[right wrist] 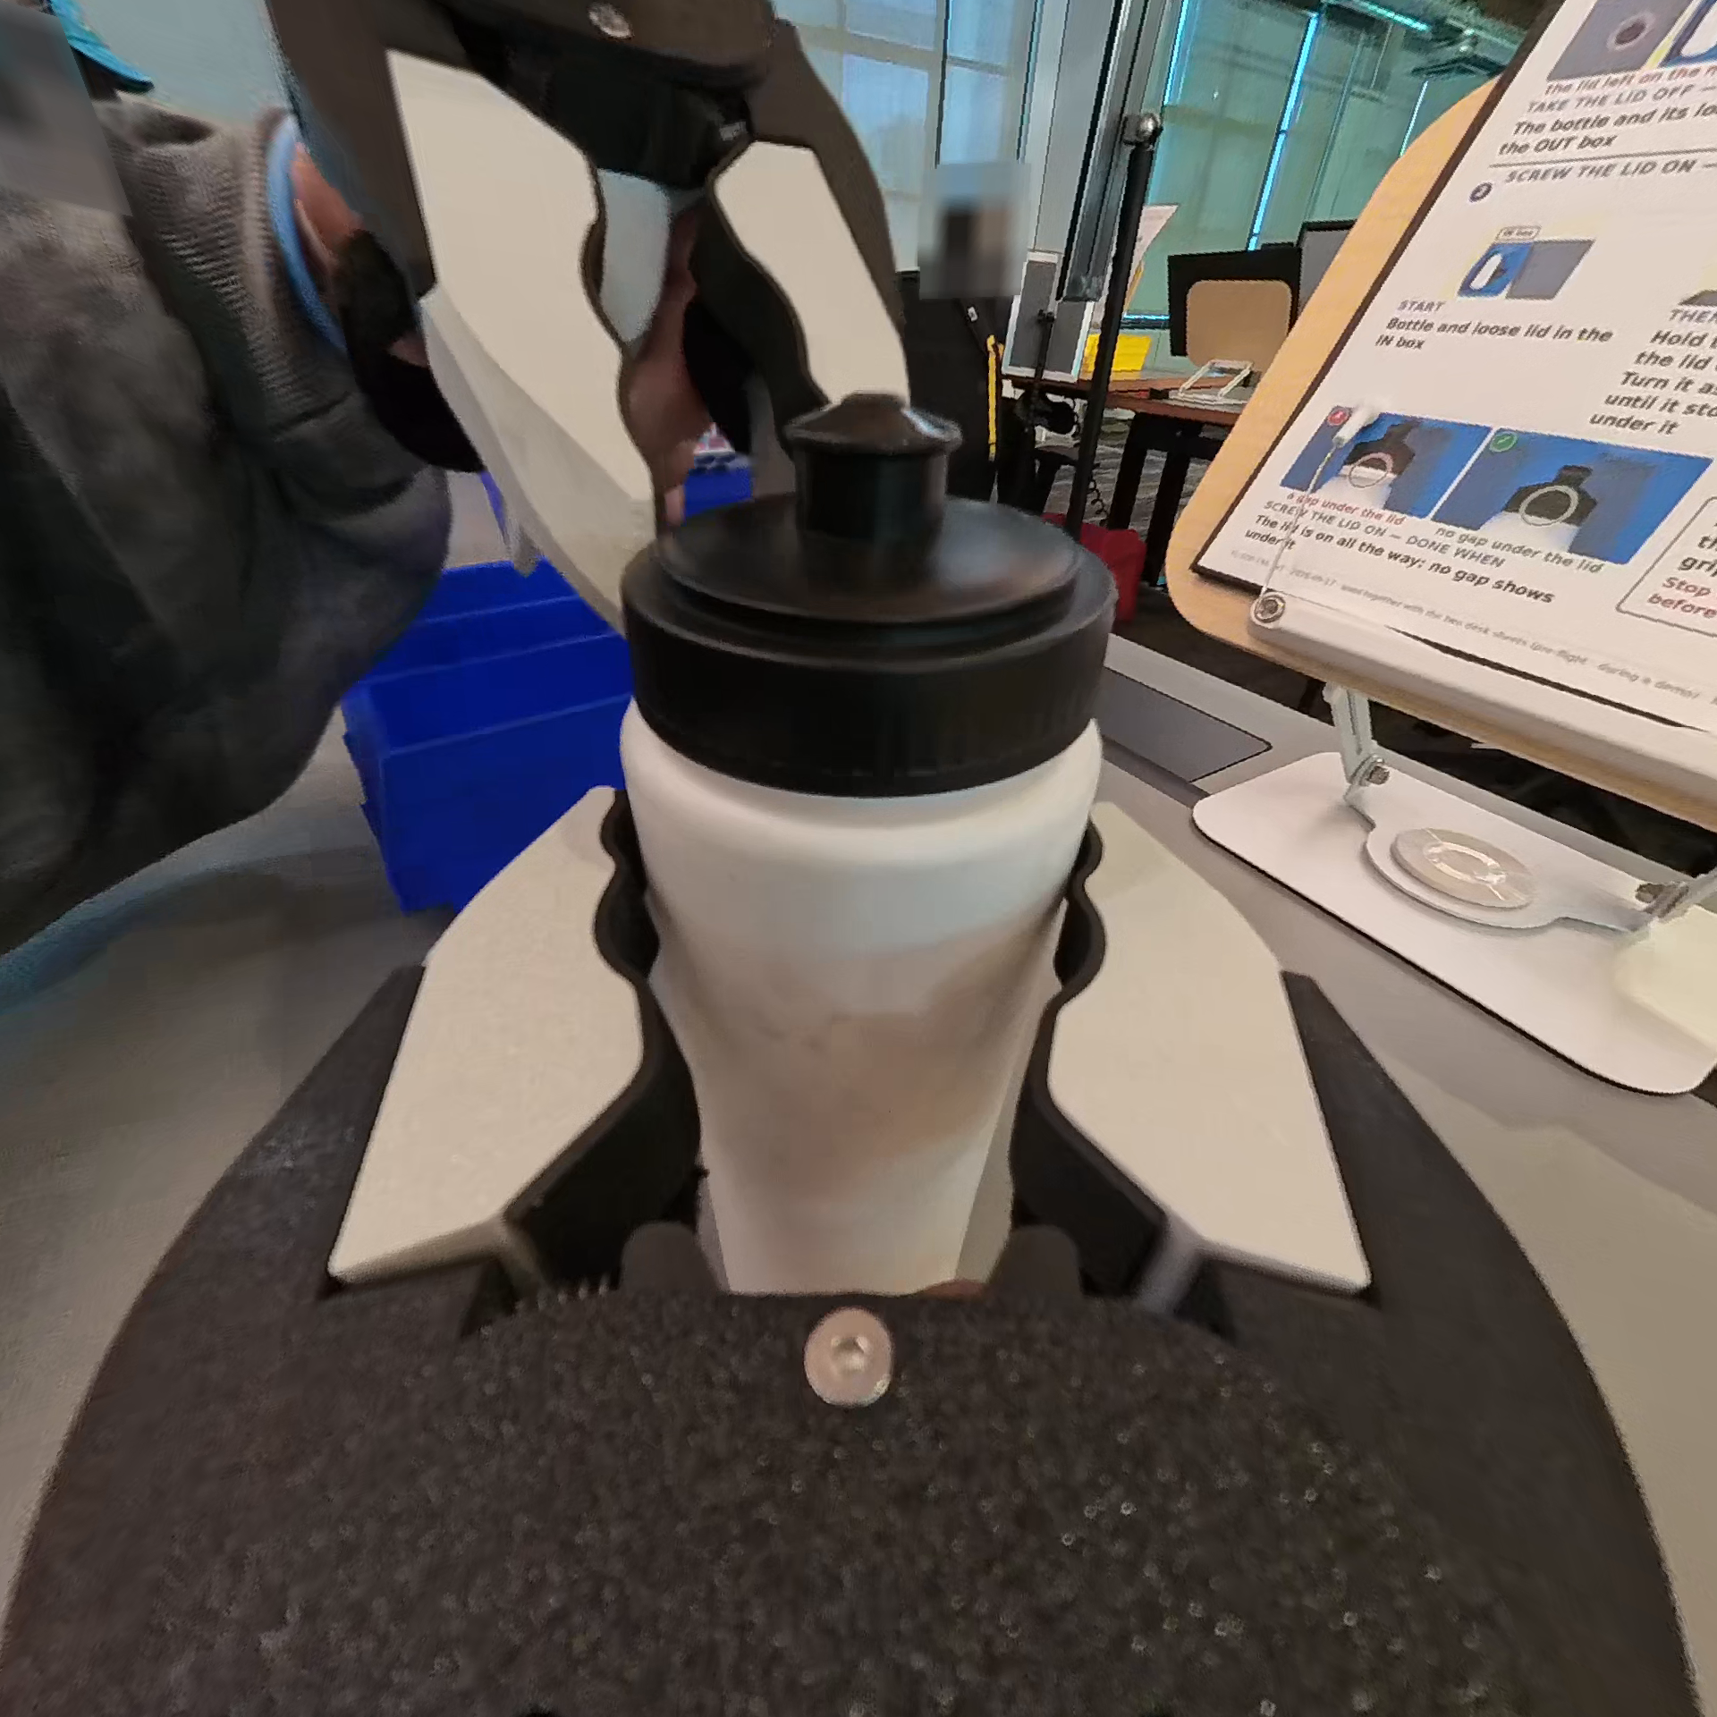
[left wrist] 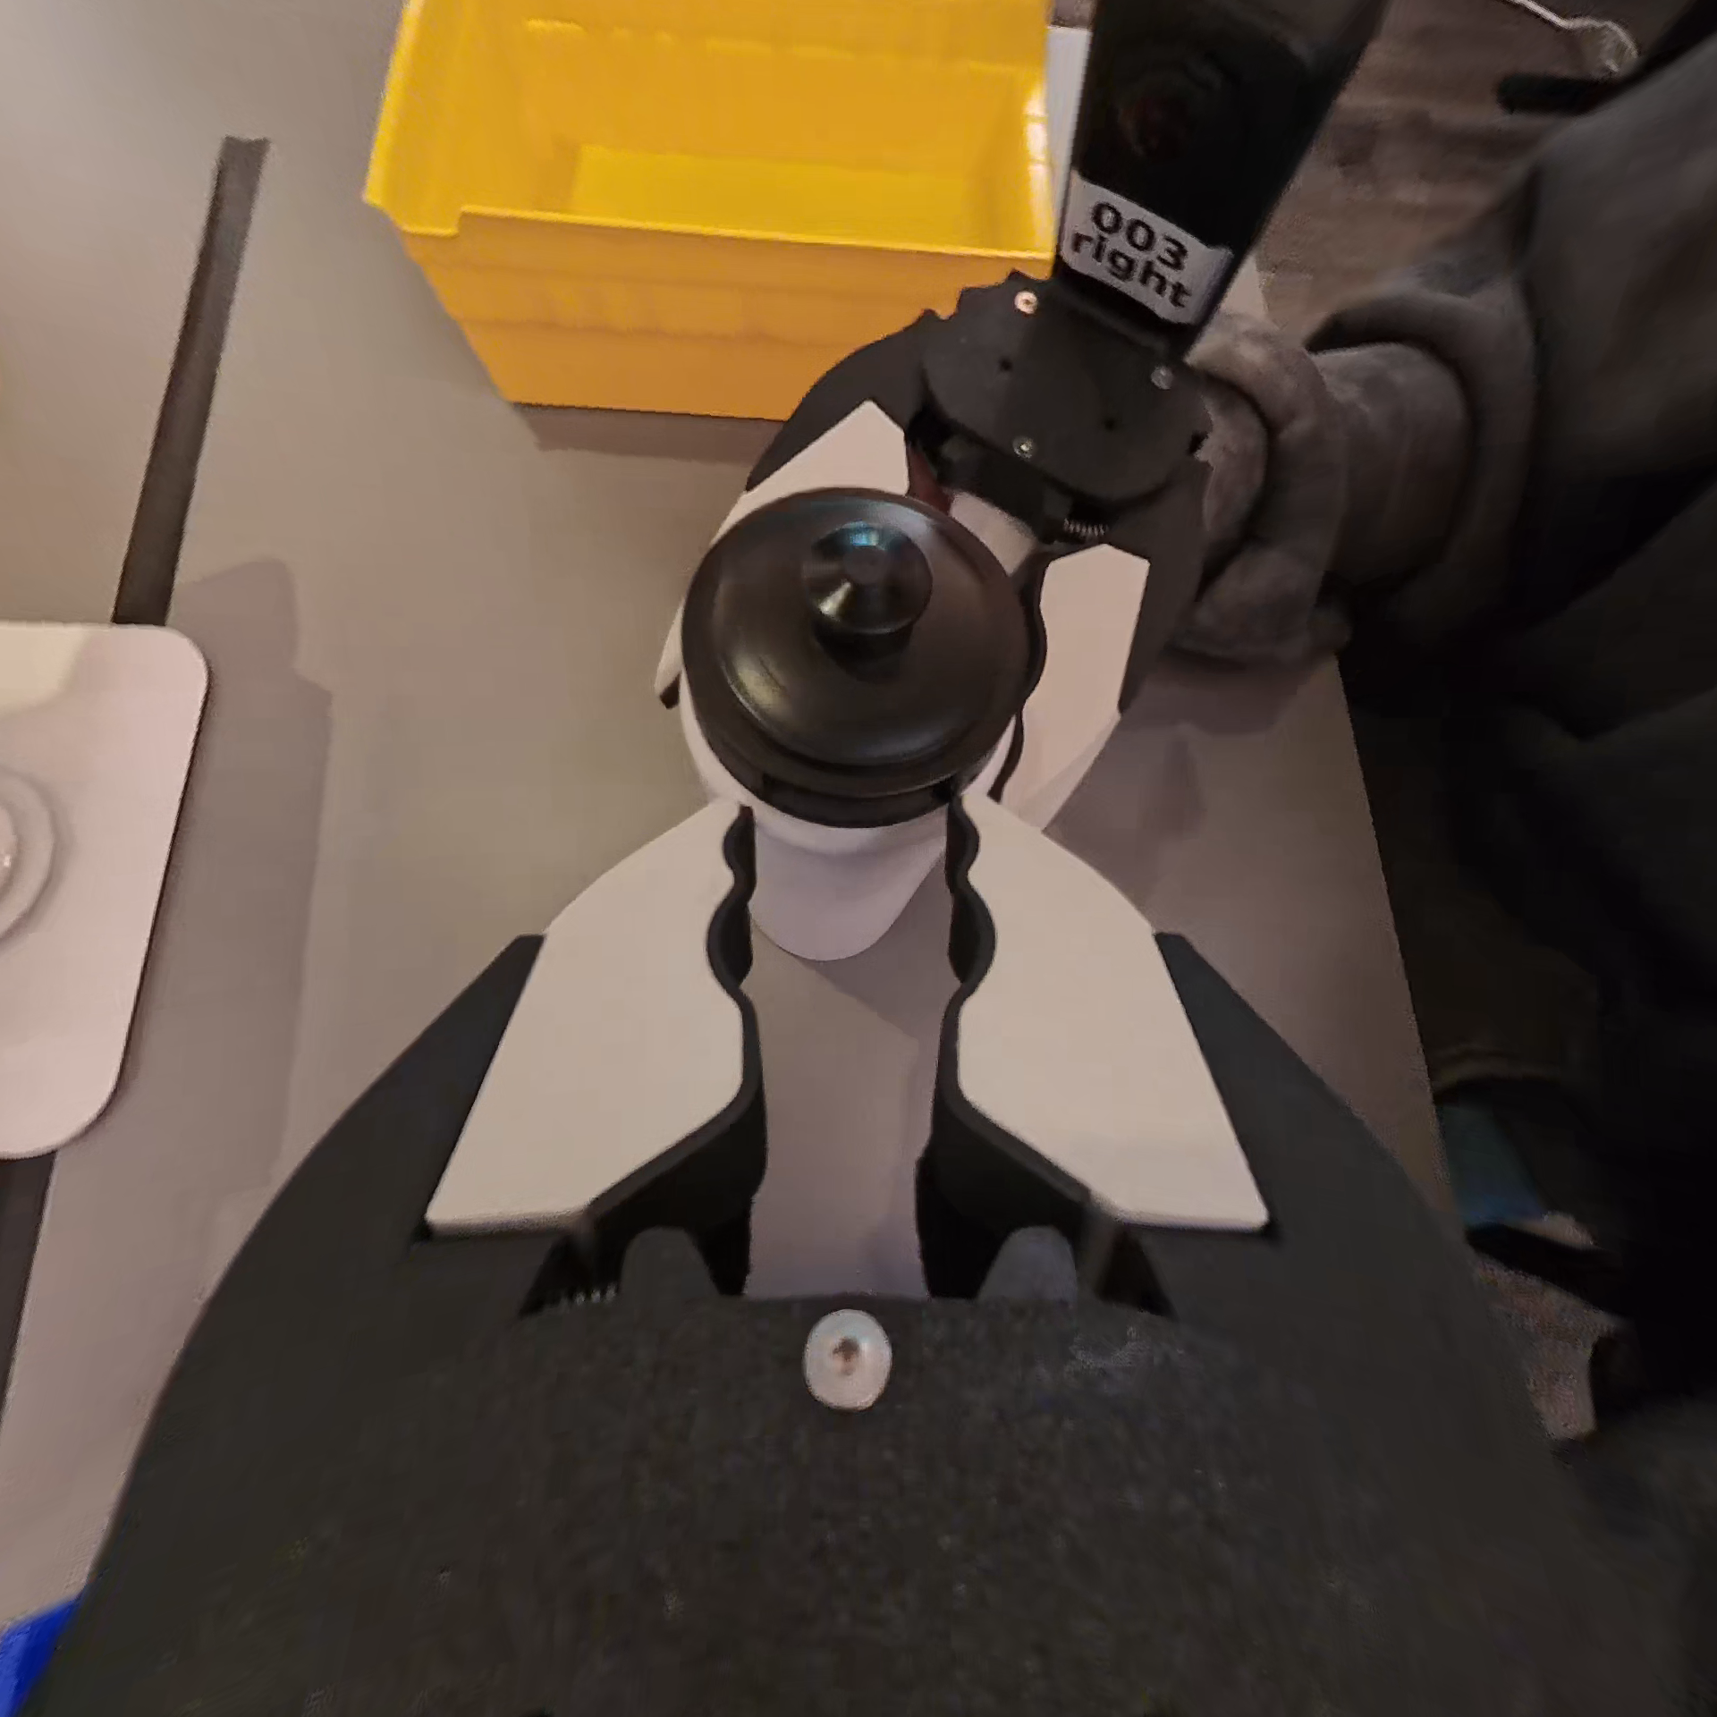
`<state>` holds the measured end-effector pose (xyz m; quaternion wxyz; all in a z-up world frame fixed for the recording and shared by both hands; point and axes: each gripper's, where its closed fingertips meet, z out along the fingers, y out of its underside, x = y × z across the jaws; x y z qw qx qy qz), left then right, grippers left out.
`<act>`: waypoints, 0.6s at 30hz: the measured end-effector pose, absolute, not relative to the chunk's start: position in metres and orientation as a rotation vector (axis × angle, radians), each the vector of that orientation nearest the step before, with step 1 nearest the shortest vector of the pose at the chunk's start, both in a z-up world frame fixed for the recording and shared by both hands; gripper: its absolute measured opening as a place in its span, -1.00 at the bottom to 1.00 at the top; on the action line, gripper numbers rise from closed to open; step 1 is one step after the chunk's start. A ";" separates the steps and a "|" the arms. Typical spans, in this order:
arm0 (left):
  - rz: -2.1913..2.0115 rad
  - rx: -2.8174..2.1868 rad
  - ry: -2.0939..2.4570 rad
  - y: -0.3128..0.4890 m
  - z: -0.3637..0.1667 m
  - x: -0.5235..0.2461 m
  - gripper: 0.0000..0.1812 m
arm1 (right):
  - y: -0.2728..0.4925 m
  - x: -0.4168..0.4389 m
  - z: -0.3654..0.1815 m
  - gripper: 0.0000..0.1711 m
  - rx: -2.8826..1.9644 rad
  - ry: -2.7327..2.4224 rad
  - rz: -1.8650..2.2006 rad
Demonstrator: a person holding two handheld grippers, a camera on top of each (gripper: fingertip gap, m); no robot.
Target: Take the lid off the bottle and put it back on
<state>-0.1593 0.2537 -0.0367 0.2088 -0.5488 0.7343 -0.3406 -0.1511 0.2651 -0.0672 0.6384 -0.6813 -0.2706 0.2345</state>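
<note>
My right tool (right wrist: pixel 850 892) clamps the upright white plastic bottle (right wrist: pixel 859 976); its black screw lid (left wrist: pixel 859 655) sits just beyond my left tool (left wrist: pixel 847 859), whose jaws stand narrowly parted, gripping nothing.

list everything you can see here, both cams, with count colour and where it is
bottle: 1, white, upright on the table, held in the right claw
lid: 1, black, on the bottle
yellow bin: 1, yellow, on the table behind the bottle in the left wrist view
blue bin: 1, blue, on the table left of the bottle in the right wrist view
instruction board: 1, white sheet on a white stand, on the table
table: 1, grey
sleeve: grey
right claw: shut on the bottle
left claw: open, beside the lid
</note>
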 end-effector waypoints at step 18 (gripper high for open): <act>-0.903 -1.741 1.310 0.270 -0.001 -0.136 0.20 | 0.270 -0.148 -0.067 0.01 -1.553 -0.578 0.498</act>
